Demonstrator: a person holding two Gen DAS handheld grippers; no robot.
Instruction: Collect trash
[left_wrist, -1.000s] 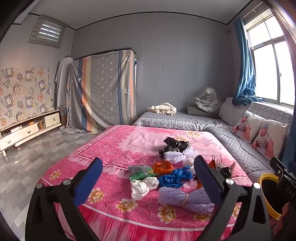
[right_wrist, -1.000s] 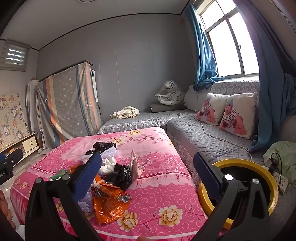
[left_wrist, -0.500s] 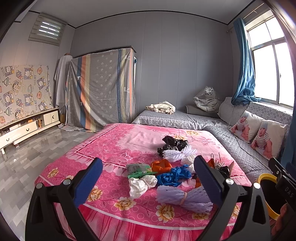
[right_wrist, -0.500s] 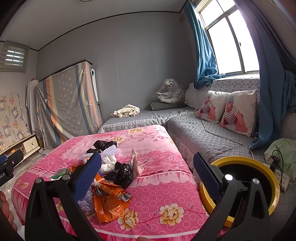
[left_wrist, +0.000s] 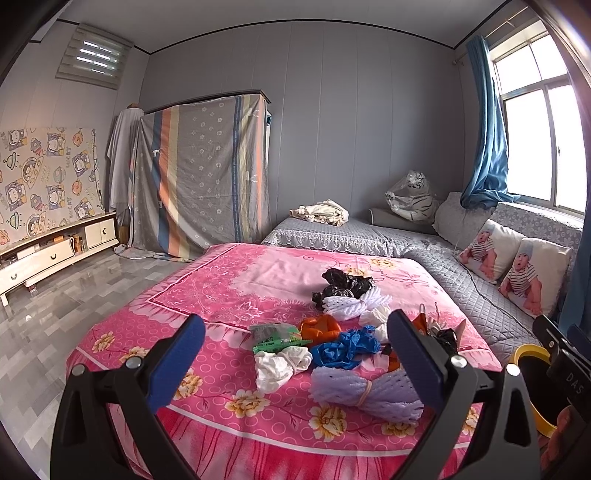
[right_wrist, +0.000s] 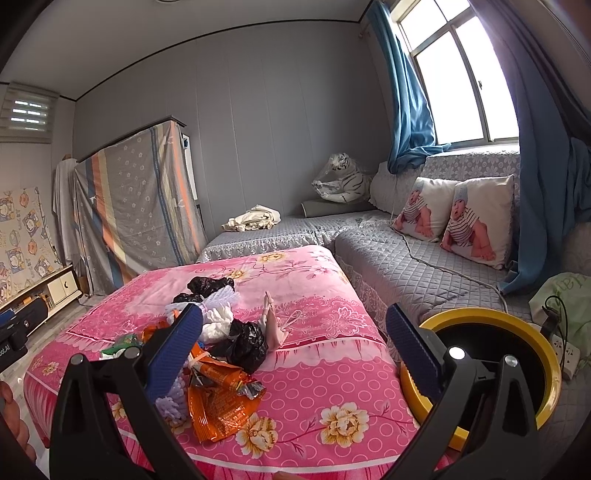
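Note:
Trash lies in a heap on the pink flowered bed (left_wrist: 236, 280): a purple foam net (left_wrist: 365, 391), a white wad (left_wrist: 280, 365), a blue bag (left_wrist: 343, 350), a green wrapper (left_wrist: 277, 338), a black bag (left_wrist: 343, 282). The right wrist view shows an orange snack wrapper (right_wrist: 221, 402) and a black bag (right_wrist: 247, 347). A yellow-rimmed black bin (right_wrist: 509, 369) stands right of the bed, its rim also in the left wrist view (left_wrist: 528, 354). My left gripper (left_wrist: 295, 360) is open and empty before the heap. My right gripper (right_wrist: 293, 347) is open and empty, apart from the trash.
A grey quilted sofa (right_wrist: 406, 258) with two baby-print pillows (right_wrist: 454, 218) runs along the right wall under the window. A power strip (right_wrist: 565, 354) and cable lie beside the bin. A covered wardrobe (left_wrist: 207, 177) and a low cabinet (left_wrist: 55, 251) stand at the left.
Both grippers have drifted slightly, so the views shifted a little. The jaws stay open and the trash has not moved.

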